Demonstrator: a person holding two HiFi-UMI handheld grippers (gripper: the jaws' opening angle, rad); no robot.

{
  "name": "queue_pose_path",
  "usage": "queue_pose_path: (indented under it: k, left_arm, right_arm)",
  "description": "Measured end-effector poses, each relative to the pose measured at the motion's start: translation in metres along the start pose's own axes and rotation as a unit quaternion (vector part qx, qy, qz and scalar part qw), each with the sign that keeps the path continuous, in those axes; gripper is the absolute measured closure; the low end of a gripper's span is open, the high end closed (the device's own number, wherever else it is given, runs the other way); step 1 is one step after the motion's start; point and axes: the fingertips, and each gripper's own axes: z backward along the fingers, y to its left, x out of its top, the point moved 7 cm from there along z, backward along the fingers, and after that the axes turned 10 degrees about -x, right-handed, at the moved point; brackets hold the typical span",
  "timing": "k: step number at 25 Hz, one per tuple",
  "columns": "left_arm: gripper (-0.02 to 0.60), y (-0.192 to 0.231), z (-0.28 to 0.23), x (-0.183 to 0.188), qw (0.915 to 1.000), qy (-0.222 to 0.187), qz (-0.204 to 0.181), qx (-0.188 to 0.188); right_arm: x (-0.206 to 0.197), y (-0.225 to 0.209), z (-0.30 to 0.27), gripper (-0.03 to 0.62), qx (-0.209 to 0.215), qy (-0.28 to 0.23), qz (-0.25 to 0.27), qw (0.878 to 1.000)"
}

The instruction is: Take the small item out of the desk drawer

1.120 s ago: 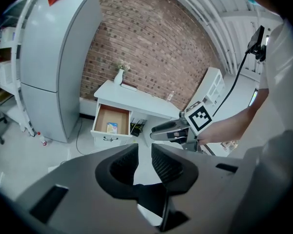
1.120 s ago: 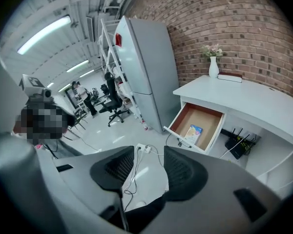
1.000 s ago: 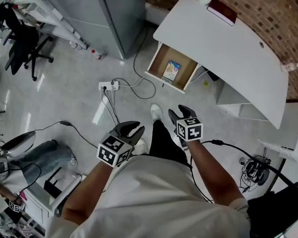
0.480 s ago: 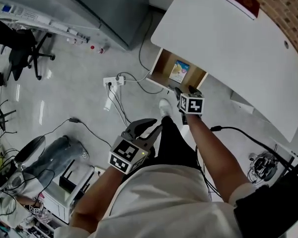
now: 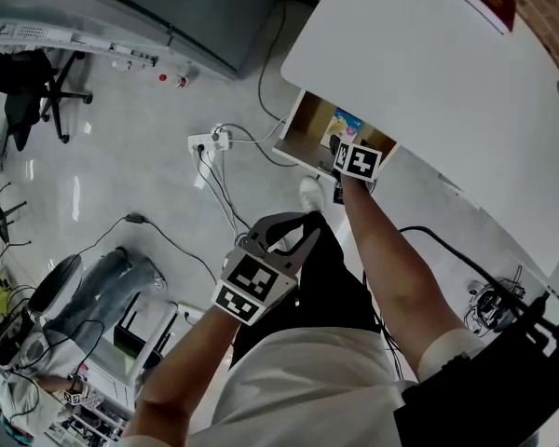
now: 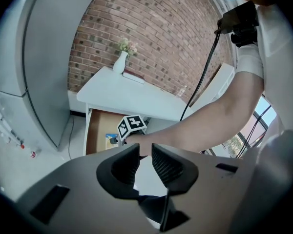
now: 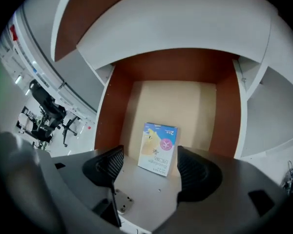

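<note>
we are at the reach-in. the drawer (image 5: 303,128) stands pulled out from under the white table (image 5: 429,73). the small item (image 7: 158,149), a flat blue-and-yellow box, lies on the drawer's pale bottom, roughly midway between the side walls.

the right gripper (image 7: 150,152) hangs over the open drawer, pointing steeply down. its fingers (image 7: 107,164) have just been opening and stand wide apart. in the right gripper view the box shows in the gap between them, but neither pad touches it, so nothing is gripped yet.

the left gripper (image 6: 145,152) hangs well back from the table, its fingers only a little apart with nothing between them.

to do this well, we judge the fingers should go down on either side of the box's two long edges. that is its narrow way, and the opening looks wider than it. the box sits a touch askew to the fingers, so a small roll of the wrist would square the pads to those edges.

because the box lies flat, the tips need to come close to the drawer bottom before we close. closing early would likely skate over the top face. we should also mind the drawer's front wall near the hand and the table edge above.

the box is probably light, so a gentle squeeze and a straight lift should do. the left gripper has no part here and is best kept clear.
</note>
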Motion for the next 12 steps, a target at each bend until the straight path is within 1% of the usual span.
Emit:
queue_pose_path:
  k: [3,6,10,12]
  left_arm:
    - [0.499,0.019,-0.012,-0.005,0.9998,0.017,0.013,0.001]
    - [0.499,0.036,-0.022,-0.011,0.9994,0.024,0.026,-0.002]
    - [0.499,0.054,-0.025,-0.015,0.9986,0.015,0.050,-0.009]
    - [0.499,0.057,-0.025,-0.015,0.9984,0.009,0.055,-0.012]
  right_arm:
    - [0.001,0.000,-0.020,0.263,-0.015,0.010,-0.004,1.000]
    - [-0.001,0.001,-0.038,0.255,-0.025,0.019,-0.008,0.999]
    - [0.000,0.009,-0.059,0.248,-0.034,0.027,-0.008,0.999]
    - [0.002,0.006,-0.067,0.238,-0.045,0.032,-0.020,0.998]
